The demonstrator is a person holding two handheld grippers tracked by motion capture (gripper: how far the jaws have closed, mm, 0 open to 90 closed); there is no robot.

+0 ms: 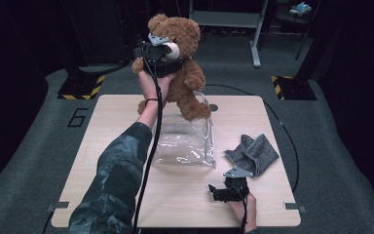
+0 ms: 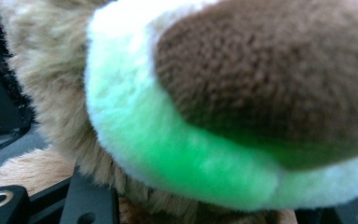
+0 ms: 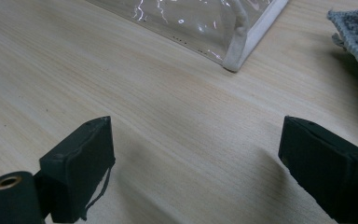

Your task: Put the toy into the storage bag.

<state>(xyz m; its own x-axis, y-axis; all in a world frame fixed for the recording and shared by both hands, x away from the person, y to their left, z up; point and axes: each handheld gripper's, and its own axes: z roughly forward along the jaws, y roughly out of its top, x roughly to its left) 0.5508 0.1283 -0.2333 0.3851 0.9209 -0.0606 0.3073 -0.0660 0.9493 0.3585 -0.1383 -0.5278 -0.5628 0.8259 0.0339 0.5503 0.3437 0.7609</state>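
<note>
The left gripper [image 1: 157, 51] is clamped on 1 teddy bear [image 1: 180, 68], its jaws pressed into the fur at the bear's head, and holds it up in the air above the far edge of the table [image 1: 117, 146]. In the left gripper view the muzzle [image 2: 242, 116] sits right against the camera: a white snout with a dark brown nose patch, part of the white tinted green, and tan fur around it. The bear is brown and shaggy, upright, with 2 round ears on top. One leg hangs down to the rim of the bag [image 1: 185, 141], touching or just above it; I cannot tell which.

There is 1 bag, clear plastic with a pale trim, lying on the table directly under the bear. Its corner [image 3: 235, 58] appears in the right gripper view.

The right gripper [image 1: 228, 191] rests low over the table, nearer to the person than the bag and to the bag's right. Its 2 black jaws stand wide apart with bare wood between them; it grasps nothing.

1 grey cloth [image 1: 252, 153] lies crumpled on the table just right of the bag, near the right gripper and apart from it.

1 dark patterned sleeve [image 1: 112, 185] reaches up to the left gripper, left of the bag.
</note>
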